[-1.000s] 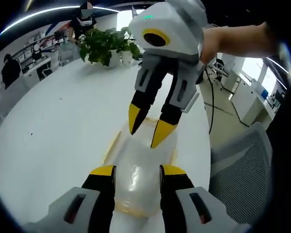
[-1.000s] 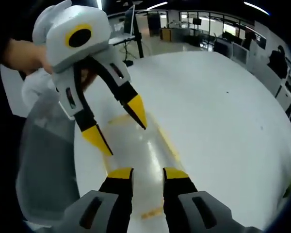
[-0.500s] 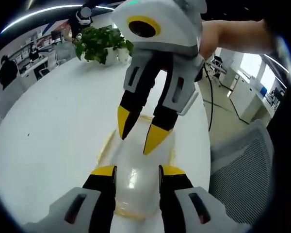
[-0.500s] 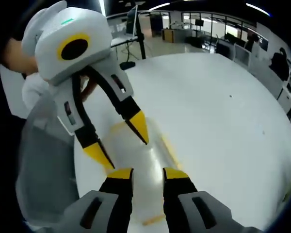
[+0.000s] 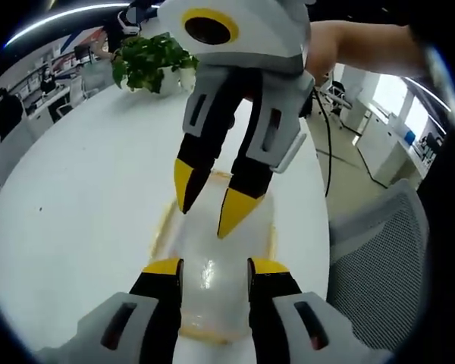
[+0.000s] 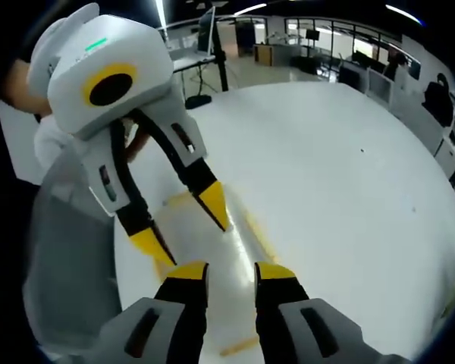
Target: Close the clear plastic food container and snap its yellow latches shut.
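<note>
clear plastic food container (image 5: 216,280) lies on the white table (image 5: 83,197), near the edge by the chair, long axis running away from the left gripper (image 5: 211,267). yellow rim (image 5: 161,227) traces its sides, and a yellow latch (image 5: 201,334) shows at the near end in the left gripper view. lid looks down on the body; contents cannot be made out through the glare. in the right gripper view the container (image 6: 212,227) shows as a glossy strip with yellow edge marks, a yellow latch (image 6: 239,346) at that near end.

left gripper: jaws apart, yellow tips straddling the container's near end, one on each side; contact with the walls cannot be told. right gripper (image 5: 205,205), seen from the left gripper view, hangs tips-down over the middle of the lid, jaws parted, gripping nothing; a hand (image 5: 341,45) holds it from behind. right gripper view gives the mirror case: own jaws (image 6: 221,267) apart at the bottom, the left gripper (image 6: 186,227) angled down opposite, tips spread over the far part of the lid.

grey mesh chair (image 5: 379,258) stands just beside the table edge. potted green plant (image 5: 153,64) stands at the table's far end, well apart from the container.

room: open office, desks and monitors behind, ceiling light strips, a person (image 5: 7,114) seated at far left.
</note>
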`<state>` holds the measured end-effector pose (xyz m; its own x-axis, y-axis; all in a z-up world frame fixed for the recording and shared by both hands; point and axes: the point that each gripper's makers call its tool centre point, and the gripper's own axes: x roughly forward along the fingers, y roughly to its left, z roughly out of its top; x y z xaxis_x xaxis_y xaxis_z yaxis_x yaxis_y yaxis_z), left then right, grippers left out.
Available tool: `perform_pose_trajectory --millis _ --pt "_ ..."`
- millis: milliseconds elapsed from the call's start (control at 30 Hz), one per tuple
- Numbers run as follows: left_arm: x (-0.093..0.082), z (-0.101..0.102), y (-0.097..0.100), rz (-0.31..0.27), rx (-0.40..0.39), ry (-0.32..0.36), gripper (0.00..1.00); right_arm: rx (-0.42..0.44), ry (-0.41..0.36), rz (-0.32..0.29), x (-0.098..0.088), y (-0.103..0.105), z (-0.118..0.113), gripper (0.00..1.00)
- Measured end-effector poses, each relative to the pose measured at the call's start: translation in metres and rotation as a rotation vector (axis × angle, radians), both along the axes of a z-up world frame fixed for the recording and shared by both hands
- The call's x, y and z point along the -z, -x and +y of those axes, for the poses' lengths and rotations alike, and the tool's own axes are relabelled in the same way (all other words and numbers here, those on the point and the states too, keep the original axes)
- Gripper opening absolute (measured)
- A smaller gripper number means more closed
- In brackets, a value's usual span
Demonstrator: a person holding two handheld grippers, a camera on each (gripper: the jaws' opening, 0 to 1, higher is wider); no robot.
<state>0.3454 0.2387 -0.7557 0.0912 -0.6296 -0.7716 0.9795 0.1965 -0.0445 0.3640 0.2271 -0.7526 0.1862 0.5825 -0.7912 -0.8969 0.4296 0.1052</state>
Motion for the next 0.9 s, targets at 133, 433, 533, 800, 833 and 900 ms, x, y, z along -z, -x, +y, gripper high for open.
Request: perform_pose_trajectory --millis 133,433,533,800,833,900 --pt "0.001 0.000 0.001 -0.008 0.013 -0.005 0.33 0.008 -0.005 -0.002 0.000 -0.004 0.002 0.22" --pt "0.003 -0.004 0.010 -0.084 0.117 -0.047 0.51 0.033 -0.019 -0.013 -0.001 -0.018 0.003 0.26" --pt "0.003 -0.005 0.015 -0.059 0.090 -0.038 0.53 0.031 -0.011 -0.013 0.002 -0.020 0.002 0.28" --pt "0.004 -0.003 0.015 -0.077 0.097 -0.049 0.53 0.030 -0.009 0.023 0.006 -0.022 0.002 0.32" --pt "0.004 -0.002 0.015 -0.080 0.097 -0.051 0.53 0.026 -0.007 0.024 0.007 -0.021 0.002 0.32" --pt "0.005 -0.002 0.017 -0.090 0.101 -0.057 0.53 0.017 -0.001 0.028 0.008 -0.021 0.000 0.33"
